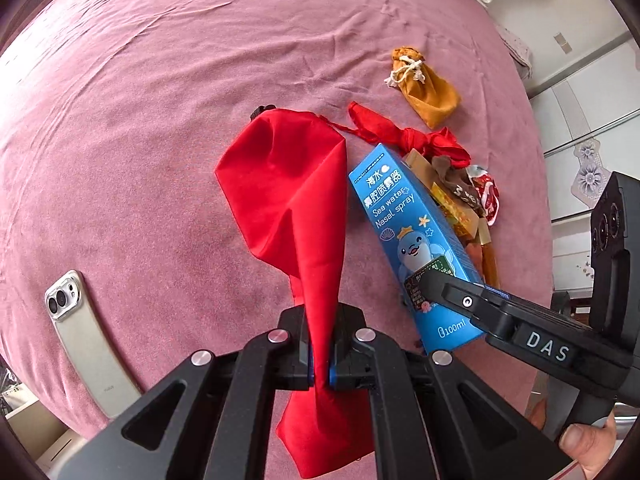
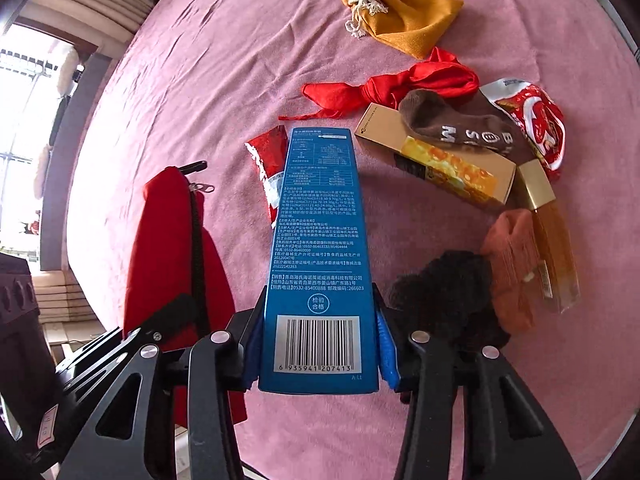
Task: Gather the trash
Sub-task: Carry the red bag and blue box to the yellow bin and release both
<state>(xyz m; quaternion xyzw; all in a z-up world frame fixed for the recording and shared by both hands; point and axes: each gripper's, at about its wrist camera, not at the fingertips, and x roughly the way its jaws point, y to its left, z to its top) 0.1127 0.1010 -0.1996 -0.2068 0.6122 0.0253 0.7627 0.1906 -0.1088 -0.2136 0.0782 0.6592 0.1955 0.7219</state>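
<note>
On the pink bedspread (image 1: 160, 120) my left gripper (image 1: 320, 340) is shut on a red zip bag (image 1: 288, 184), pinching its cloth so the bag hangs out in front. The same red bag (image 2: 172, 248) shows at the left of the right wrist view. My right gripper (image 2: 320, 344) is shut on a tall blue nasal spray box (image 2: 320, 240), its blue pads pressed against both sides near the barcode end. In the left wrist view the blue box (image 1: 412, 232) stands tilted beside the bag, with the right gripper (image 1: 432, 292) clamped on its lower part.
A red snack wrapper (image 2: 268, 164) lies by the box. To the right are a knotted red scarf (image 2: 420, 80), brown sock (image 2: 460, 124), gold carton (image 2: 440, 160), red-white wrapper (image 2: 536, 120), amber bottle (image 2: 556, 240), orange and black socks. A mustard pouch (image 2: 404, 24) lies farther off, a phone (image 1: 84, 336) at left.
</note>
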